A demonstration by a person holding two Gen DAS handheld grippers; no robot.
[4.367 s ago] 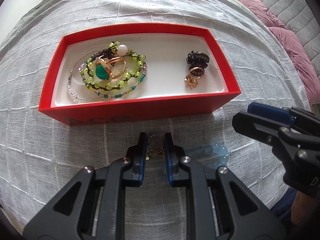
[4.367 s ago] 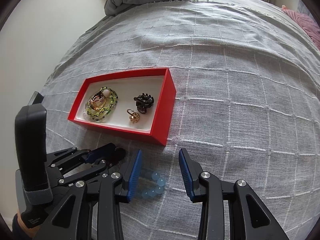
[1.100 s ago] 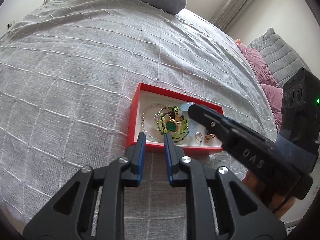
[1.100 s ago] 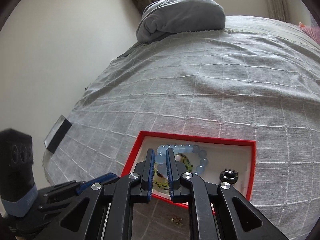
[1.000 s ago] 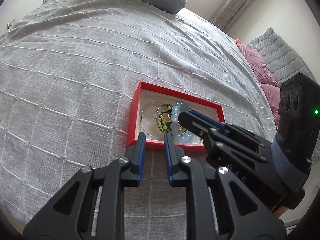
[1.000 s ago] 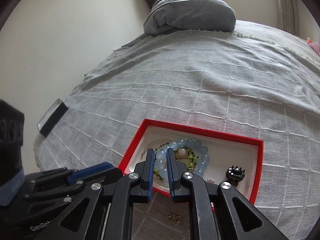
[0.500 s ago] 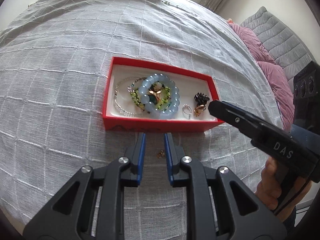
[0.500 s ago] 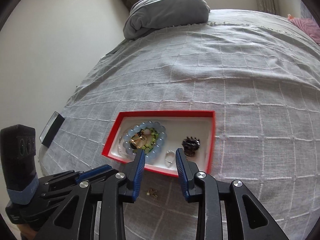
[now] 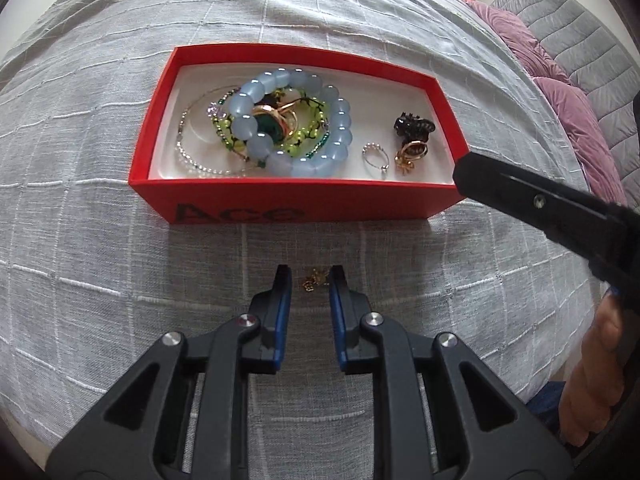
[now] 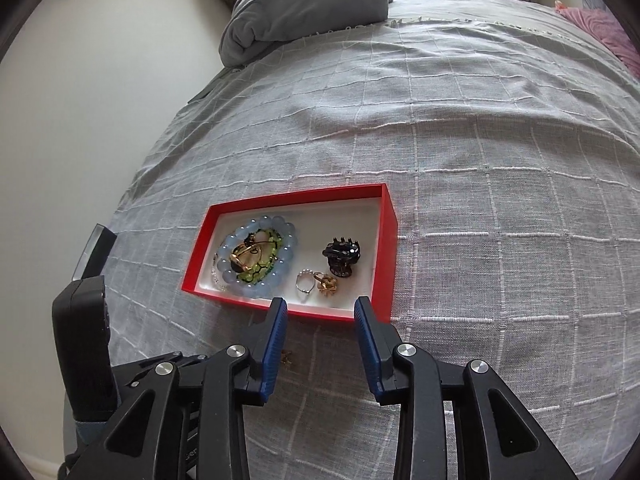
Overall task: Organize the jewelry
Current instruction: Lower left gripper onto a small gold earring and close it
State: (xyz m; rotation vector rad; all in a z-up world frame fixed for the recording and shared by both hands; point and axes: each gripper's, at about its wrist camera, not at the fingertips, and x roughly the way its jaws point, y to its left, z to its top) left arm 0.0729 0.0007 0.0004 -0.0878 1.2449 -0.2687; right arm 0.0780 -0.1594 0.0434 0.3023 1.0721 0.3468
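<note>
A red box lies on the grey bedspread. Inside, a pale blue bead bracelet lies on green bead bracelets with a gold ring. A silver ring, a gold ring and a black hair claw lie at the box's right end. A small gold earring lies on the bedspread. My left gripper is open around the earring. My right gripper is open and empty above the box's near wall.
A grey pillow lies at the far end of the bed. Pink cushions and a grey quilted headboard lie to the right. A wall runs along the bed's left edge. A dark flat object lies at that edge.
My right gripper has let go of the blue bracelet into the box, opened and pulled back. My left gripper has come down, its fingers now either side of the earring.
</note>
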